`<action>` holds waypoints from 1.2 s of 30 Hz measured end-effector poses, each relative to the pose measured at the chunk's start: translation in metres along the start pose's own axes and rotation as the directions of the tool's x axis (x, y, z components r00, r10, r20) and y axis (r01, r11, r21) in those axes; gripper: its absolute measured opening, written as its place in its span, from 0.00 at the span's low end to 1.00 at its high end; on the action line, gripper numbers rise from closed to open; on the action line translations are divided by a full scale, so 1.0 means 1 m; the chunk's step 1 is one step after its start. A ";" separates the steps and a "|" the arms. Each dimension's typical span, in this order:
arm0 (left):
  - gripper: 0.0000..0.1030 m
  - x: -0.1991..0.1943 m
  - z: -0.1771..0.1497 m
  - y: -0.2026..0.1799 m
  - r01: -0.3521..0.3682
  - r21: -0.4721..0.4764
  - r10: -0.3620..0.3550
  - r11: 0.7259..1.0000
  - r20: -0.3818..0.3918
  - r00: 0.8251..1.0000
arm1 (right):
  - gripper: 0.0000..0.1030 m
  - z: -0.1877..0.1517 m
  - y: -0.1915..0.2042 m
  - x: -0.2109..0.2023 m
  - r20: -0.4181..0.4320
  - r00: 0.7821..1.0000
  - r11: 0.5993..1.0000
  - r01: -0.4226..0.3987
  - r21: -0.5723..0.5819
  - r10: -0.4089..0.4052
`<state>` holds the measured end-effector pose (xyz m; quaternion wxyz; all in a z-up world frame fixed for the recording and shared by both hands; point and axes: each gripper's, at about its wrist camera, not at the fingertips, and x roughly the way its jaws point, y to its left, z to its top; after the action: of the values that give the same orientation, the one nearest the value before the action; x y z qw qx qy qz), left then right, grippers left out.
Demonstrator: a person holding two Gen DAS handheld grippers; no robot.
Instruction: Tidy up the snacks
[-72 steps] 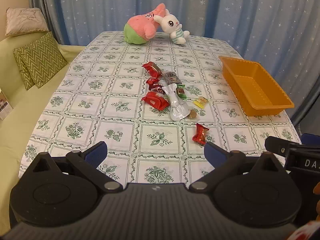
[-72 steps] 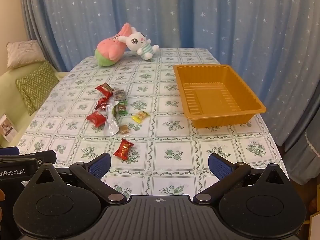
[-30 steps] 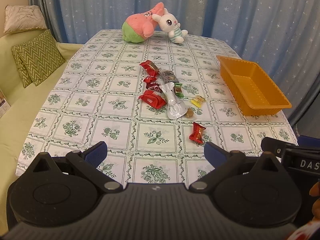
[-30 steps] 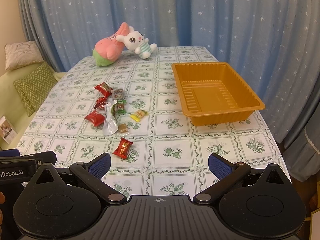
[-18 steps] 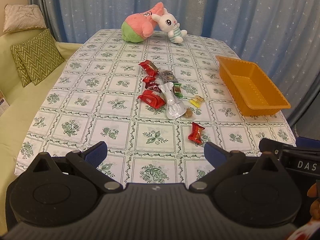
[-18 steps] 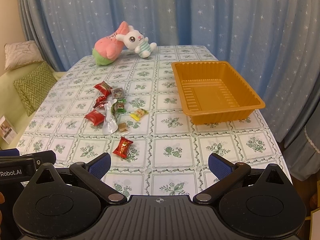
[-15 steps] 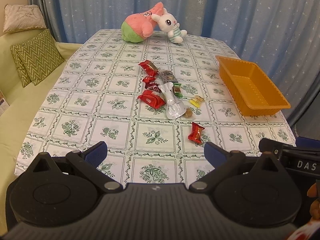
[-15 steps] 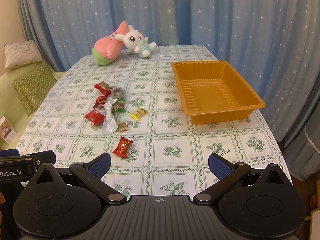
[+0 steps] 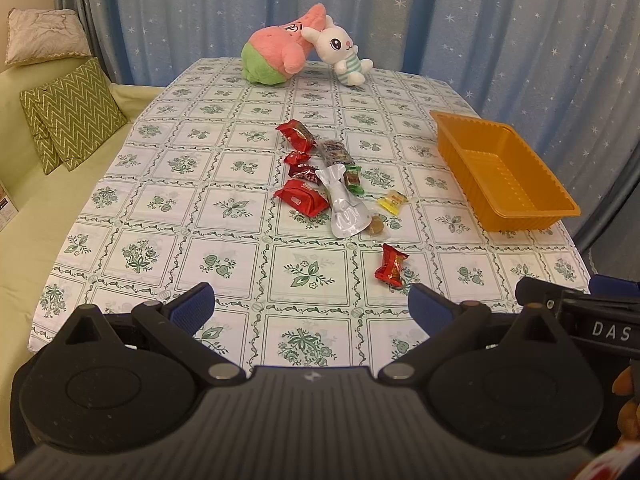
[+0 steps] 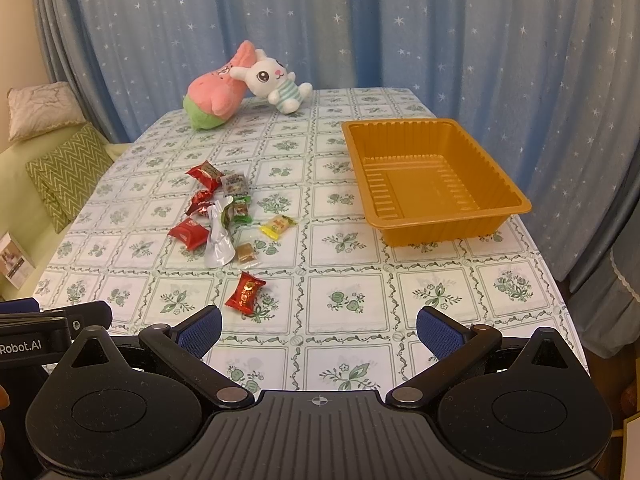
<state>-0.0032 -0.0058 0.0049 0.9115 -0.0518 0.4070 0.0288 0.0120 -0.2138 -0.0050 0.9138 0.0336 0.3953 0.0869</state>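
Several wrapped snacks lie in a loose cluster mid-table: red packets [image 9: 300, 202] [image 10: 189, 233], a silver pouch [image 9: 344, 206] [image 10: 219, 240], a green one [image 9: 354, 180], a yellow candy [image 9: 393, 201] [image 10: 277, 226] and a brown one [image 10: 245, 252]. One red candy [image 9: 391, 267] [image 10: 245, 293] lies apart, nearest me. An empty orange tray [image 9: 532, 210] [image 10: 440, 224] sits at the table's right side. My left gripper [image 9: 311, 308] and right gripper [image 10: 319, 330] both hover open above the near table edge, holding nothing.
Two plush toys, a pink-green one [image 9: 280, 52] and a white rabbit [image 10: 276, 80], rest at the table's far end. Blue starry curtains hang behind. A green sofa with zigzag cushions [image 9: 72, 120] runs along the left.
Both grippers have drawn back and risen slightly, so the table looks a little farther away. The snacks and tray have not moved.
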 end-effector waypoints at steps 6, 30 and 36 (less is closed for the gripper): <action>0.99 0.000 0.000 0.000 0.002 0.001 -0.002 1.000 0.002 1.000 | 1.00 0.000 0.000 0.000 0.000 1.000 1.000 0.000 0.000 0.000; 0.99 0.035 0.004 0.017 0.034 -0.020 -0.034 0.999 -0.021 0.999 | 1.00 -0.005 0.002 0.035 -0.004 0.999 0.999 -0.049 -0.001 0.049; 0.99 0.066 0.013 0.031 0.032 -0.034 -0.033 0.999 -0.028 0.999 | 0.99 -0.004 0.007 0.064 0.016 0.995 0.995 -0.104 0.006 0.104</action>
<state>0.0480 0.0272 -0.0378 0.9049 -0.0738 0.4187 0.0202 0.0514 -0.1948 -0.0527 0.9110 0.0581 0.3863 0.1325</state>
